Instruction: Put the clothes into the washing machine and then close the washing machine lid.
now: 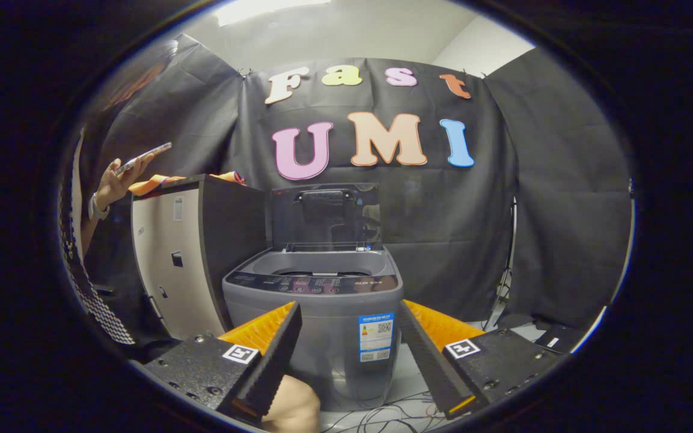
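Two fingers of my gripper [349, 337] spread wide, nothing between, washing machine [316, 313] just beyond them, its lid [325, 213] upright, orange clothes [154, 183] atop the cabinet [196, 252] beside it, a person's hand [112, 183] holding a phone [142, 157].

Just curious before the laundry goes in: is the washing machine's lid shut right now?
No, the lid stands upright behind the open tub of the washing machine, beyond the open gripper.
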Available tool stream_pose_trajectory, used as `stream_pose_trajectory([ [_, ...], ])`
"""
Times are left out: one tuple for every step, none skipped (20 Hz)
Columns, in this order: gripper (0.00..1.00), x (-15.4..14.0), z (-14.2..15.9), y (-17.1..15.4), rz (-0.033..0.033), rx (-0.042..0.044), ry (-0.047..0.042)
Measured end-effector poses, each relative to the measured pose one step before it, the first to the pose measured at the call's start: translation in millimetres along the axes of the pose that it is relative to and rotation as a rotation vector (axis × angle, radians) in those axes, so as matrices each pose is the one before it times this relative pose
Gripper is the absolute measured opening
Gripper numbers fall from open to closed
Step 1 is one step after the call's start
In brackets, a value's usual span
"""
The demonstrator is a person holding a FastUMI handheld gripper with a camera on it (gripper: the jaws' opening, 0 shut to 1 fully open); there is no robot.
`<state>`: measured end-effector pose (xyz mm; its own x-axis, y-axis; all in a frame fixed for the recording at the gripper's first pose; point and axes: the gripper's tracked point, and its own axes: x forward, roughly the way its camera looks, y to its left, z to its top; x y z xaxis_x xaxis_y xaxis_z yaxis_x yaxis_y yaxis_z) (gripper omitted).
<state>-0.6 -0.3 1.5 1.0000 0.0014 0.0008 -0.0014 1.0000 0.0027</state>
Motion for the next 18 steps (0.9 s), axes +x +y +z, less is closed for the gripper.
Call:
stream_pose_trajectory([
  [0.97, 0.36, -0.58, -1.33, -0.00529, 0.00228, 0.00056],
  [0.97, 0.00, 1.49, -2.71, -0.01818, 0.00009, -0.00585],
  [0.97, 1.32, 1.14, -3.39, -0.02023, -0.00146, -0.00207],
  [0.97, 2.14, 2.30, 0.40, -0.01314, -0.00188, -0.00938],
  [0.97, 4.53, 5.43, 3.54, -0.00808, 0.00994, -0.01343],
  [0.97, 5.97, 6.90, 5.34, -0.00101, 0.01728, -0.01057],
  [0.97, 6.13, 8.76, 7.51, 0.00347, 0.01819, -0.01392],
  [0.97, 9.11, 12.09, 6.00, -0.00316, 0.01271, -0.00852],
  [0.97, 7.98, 13.01, 7.29, 0.00282, 0.00367, -0.00342],
  [0.97, 9.41, 16.72, 10.63, 0.01248, 0.00301, -0.01326],
  [0.97, 11.27, 18.81, 15.40, 0.02308, 0.00496, -0.01717],
  [0.97, 12.27, 19.01, 16.09, 0.02953, 0.00445, -0.01062],
  [0.97, 10.88, 15.63, 17.17, 0.03067, 0.00193, -0.00371],
  [0.97, 12.16, 15.07, 16.10, 0.03227, -0.00487, 0.00089],
  [0.97, 12.37, 15.31, 18.38, 0.03309, -0.00573, 0.00726],
  [0.97, 10.15, 13.64, 14.53, 0.03139, -0.00374, 0.00942],
  [0.97, 13.54, 12.12, 16.41, 0.03162, -0.00388, 0.01031],
  [0.97, 11.90, 11.61, 14.33, 0.02960, -0.00317, 0.01174],
])
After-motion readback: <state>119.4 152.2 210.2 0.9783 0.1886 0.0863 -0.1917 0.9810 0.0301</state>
